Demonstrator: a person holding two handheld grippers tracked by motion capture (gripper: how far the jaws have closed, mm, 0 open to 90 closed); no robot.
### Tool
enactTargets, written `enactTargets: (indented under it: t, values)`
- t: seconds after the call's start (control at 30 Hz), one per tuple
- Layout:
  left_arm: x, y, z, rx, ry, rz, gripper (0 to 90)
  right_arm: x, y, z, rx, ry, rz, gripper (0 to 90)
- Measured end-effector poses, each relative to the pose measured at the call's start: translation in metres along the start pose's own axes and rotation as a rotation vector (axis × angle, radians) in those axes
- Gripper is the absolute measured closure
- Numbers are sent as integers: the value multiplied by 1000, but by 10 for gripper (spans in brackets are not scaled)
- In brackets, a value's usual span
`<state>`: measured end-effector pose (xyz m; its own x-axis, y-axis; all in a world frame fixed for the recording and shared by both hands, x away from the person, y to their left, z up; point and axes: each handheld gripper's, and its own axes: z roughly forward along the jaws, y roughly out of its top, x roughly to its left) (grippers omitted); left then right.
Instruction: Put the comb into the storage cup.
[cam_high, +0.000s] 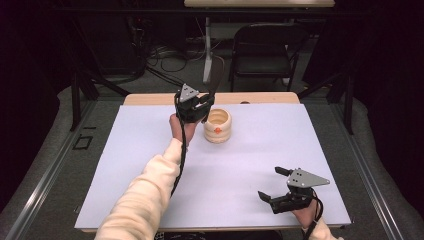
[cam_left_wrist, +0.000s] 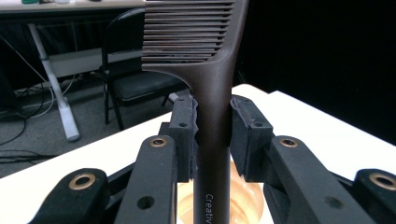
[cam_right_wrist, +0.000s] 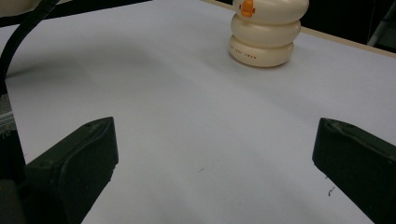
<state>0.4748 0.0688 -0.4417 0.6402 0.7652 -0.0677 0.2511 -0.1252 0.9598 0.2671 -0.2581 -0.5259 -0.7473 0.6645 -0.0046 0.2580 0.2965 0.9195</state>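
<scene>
Jaws of the left gripper (cam_left_wrist: 212, 135) are shut tight on the dark comb (cam_left_wrist: 212, 70), held upright just above the cream cup (cam_high: 217, 126). Right gripper (cam_high: 280, 187) is kept open. Comb should be lowered slowly, straight into the cup.

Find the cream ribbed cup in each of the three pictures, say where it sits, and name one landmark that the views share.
High view: the cream ribbed cup stands upper middle on the white table, just right of the left claw.
Left gripper view: bottom middle, partly hidden behind the comb handle.
Right gripper view: top right.
Shared landmark: the white table.
</scene>
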Motion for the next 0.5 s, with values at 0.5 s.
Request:
enactTargets:
  t: [0.5]
  values:
    - [-1, 2, 11, -19, -3, -6, 719, 0, 0, 0, 2, 0, 1, 0]
